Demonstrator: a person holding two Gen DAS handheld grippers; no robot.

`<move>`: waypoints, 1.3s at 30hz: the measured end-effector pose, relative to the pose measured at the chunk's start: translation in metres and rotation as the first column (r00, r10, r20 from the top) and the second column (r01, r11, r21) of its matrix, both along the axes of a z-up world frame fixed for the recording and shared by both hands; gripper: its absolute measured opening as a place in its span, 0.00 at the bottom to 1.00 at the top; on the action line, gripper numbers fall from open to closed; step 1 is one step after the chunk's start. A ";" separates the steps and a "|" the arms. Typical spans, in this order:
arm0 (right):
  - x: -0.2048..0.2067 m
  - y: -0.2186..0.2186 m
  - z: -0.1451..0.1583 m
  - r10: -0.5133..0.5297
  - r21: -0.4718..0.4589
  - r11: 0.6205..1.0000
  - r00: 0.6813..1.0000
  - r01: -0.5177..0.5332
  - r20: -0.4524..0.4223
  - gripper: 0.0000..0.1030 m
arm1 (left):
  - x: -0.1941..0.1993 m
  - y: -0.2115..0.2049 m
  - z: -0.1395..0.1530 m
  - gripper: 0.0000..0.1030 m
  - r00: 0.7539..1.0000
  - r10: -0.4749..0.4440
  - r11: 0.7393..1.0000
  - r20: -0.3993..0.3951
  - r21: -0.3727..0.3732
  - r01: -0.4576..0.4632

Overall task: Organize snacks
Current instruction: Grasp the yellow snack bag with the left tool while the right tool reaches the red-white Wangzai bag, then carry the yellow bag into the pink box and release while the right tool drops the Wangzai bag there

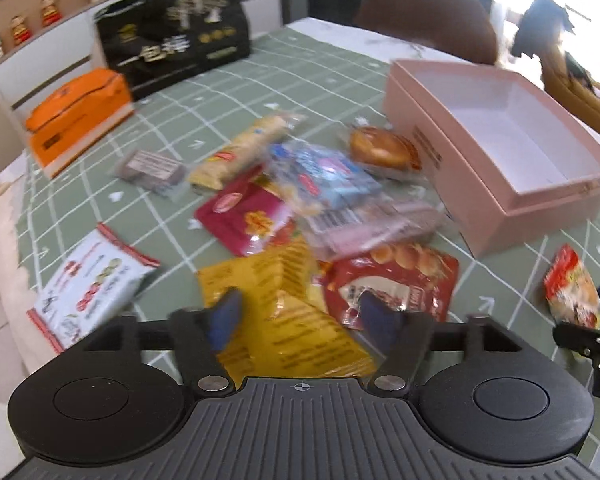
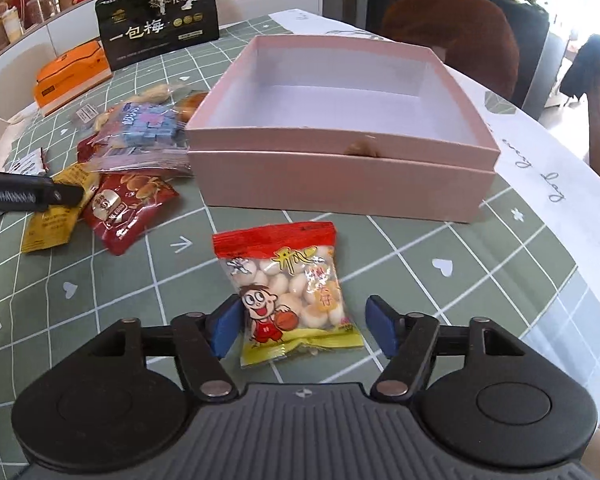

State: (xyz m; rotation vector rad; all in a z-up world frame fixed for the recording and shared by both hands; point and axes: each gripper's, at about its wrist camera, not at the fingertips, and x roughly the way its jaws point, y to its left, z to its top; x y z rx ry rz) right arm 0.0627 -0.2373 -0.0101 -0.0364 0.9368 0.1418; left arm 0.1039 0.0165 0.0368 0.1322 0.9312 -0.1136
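An open pink box [image 2: 340, 176] with a white inside stands on the green checked tablecloth; it also shows in the left wrist view [image 1: 496, 160]. My right gripper [image 2: 304, 326] is open with its fingers on either side of a red-topped bag of small round snacks [image 2: 292, 288] lying flat in front of the box. My left gripper [image 1: 300, 316] is open above a yellow packet [image 1: 292, 308] at the near edge of a pile of snacks [image 1: 300, 200]. A dark red packet [image 1: 396, 284] lies beside the yellow one. The left view is blurred.
A black upright package [image 1: 176, 36] and an orange box [image 1: 76, 116] stand at the far left of the table. A white and red packet [image 1: 88, 284] lies apart at the left. A brown chair back [image 2: 448, 36] is behind the table. White paper [image 2: 540, 152] lies right of the box.
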 end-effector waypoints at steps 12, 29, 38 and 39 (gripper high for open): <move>-0.004 0.008 -0.003 0.018 -0.038 0.999 0.999 -0.016 0.037 0.81 | 0.010 0.054 -0.014 0.81 0.977 0.211 0.977 -0.012 -0.034 -0.212; 0.011 0.006 -0.001 0.034 -0.006 0.999 0.999 -0.034 -0.010 0.69 | -0.096 -0.011 0.000 0.67 0.996 -0.006 0.964 -0.093 -0.265 -0.018; -0.019 -0.028 0.030 0.027 0.009 1.000 1.000 -0.027 0.006 0.48 | -0.103 -0.061 0.022 0.66 0.991 -0.123 0.937 -0.053 -0.335 0.098; -0.022 -0.037 0.039 0.018 0.018 1.000 1.000 -0.018 0.023 0.48 | -0.097 -0.064 0.031 0.66 0.992 -0.120 0.931 -0.030 -0.351 0.102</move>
